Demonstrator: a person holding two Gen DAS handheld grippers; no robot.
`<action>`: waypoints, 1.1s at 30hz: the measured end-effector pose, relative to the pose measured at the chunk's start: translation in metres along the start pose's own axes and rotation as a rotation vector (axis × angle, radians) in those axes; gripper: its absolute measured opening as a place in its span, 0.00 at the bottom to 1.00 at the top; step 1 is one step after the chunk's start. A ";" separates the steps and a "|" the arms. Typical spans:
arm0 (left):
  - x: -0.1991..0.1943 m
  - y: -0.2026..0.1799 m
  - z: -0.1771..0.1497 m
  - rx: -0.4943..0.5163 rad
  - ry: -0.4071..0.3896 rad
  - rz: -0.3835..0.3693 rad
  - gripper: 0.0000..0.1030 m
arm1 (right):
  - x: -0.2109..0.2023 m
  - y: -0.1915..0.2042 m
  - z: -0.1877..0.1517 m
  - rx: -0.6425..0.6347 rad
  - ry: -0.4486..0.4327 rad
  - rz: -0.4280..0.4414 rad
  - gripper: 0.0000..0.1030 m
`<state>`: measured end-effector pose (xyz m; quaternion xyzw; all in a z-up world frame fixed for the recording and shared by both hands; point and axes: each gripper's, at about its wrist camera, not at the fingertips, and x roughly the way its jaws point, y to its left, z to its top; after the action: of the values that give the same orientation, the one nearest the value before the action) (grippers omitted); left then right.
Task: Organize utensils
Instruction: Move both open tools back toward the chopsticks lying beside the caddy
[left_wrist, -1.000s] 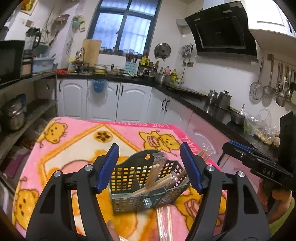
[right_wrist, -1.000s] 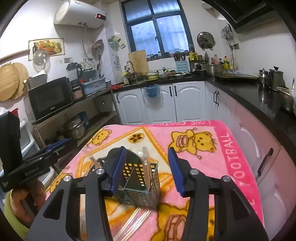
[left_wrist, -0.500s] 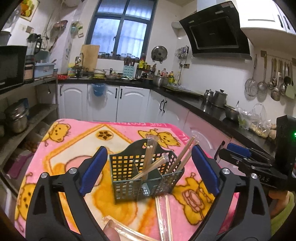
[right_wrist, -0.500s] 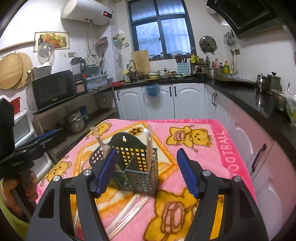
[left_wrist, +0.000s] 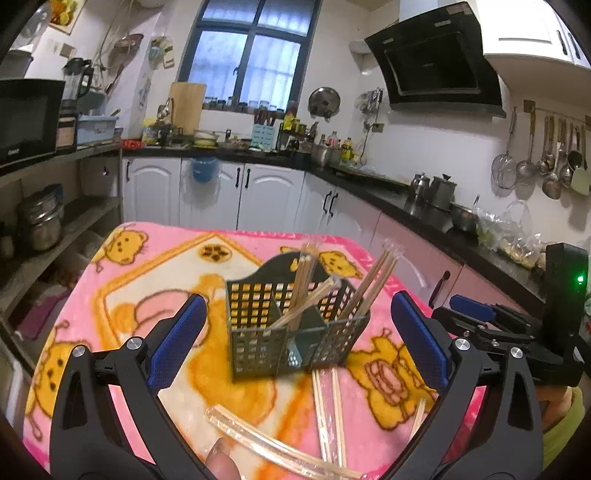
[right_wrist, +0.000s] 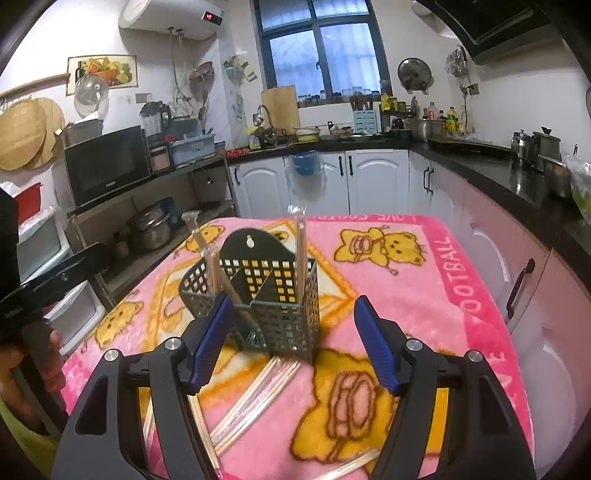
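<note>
Left tongs hang spread wide and empty above the pink blanket-covered surface, framing the green caddy, probably to leave room for choosing. Wrapped chopsticks lean in its compartments; loose pairs lie just in front, unsorted. Right tongs are likewise parted, holding nothing, near the caddy's front corner.

Black plastic grippers — left gripper, right gripper — blue ribbed pads, silver screws.
</note>
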<state>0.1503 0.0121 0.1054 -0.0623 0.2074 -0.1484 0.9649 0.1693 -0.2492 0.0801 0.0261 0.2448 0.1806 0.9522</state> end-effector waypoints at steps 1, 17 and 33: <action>0.001 0.001 -0.002 -0.002 0.008 0.002 0.90 | 0.001 0.001 -0.003 -0.004 0.008 0.001 0.64; 0.012 0.027 -0.046 -0.085 0.114 0.040 0.90 | 0.023 0.005 -0.047 0.001 0.121 0.024 0.64; 0.010 0.070 -0.092 -0.188 0.219 0.075 0.80 | 0.052 0.020 -0.070 -0.005 0.220 0.051 0.63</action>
<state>0.1388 0.0697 0.0058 -0.1279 0.3265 -0.0984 0.9313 0.1723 -0.2149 -0.0025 0.0097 0.3468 0.2070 0.9147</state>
